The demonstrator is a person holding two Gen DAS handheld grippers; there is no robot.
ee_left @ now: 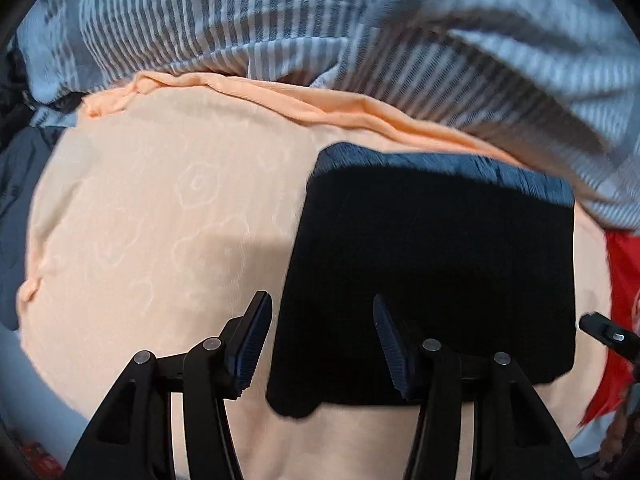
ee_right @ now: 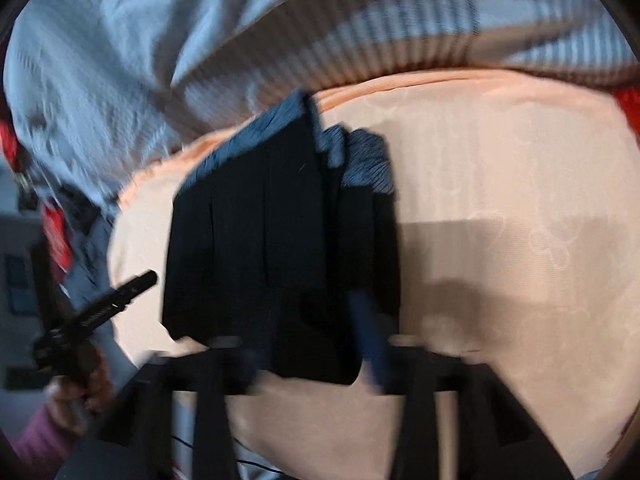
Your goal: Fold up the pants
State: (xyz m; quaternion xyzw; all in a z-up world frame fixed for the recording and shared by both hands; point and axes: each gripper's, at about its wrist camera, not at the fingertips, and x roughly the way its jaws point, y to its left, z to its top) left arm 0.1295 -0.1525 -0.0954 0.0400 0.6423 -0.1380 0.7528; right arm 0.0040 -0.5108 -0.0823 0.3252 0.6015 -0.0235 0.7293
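Pants (ee_left: 432, 272) lie folded compact on peach sheet (ee_left: 160, 220); my left gripper (ee_left: 320, 340) wide open, empty; right gripper (ee_right: 304, 356) blurred, cannot tell; next: tidy near edge

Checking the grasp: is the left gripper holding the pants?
No, the left gripper is open, its fingers apart above the folded pants with nothing clamped.

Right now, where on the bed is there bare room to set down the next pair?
Left of the folded pants, the peach sheet lies bare out to its left edge. The far side is crowded by the striped quilt. Red fabric borders the right. The left gripper hangs open over the pants' near-left edge.
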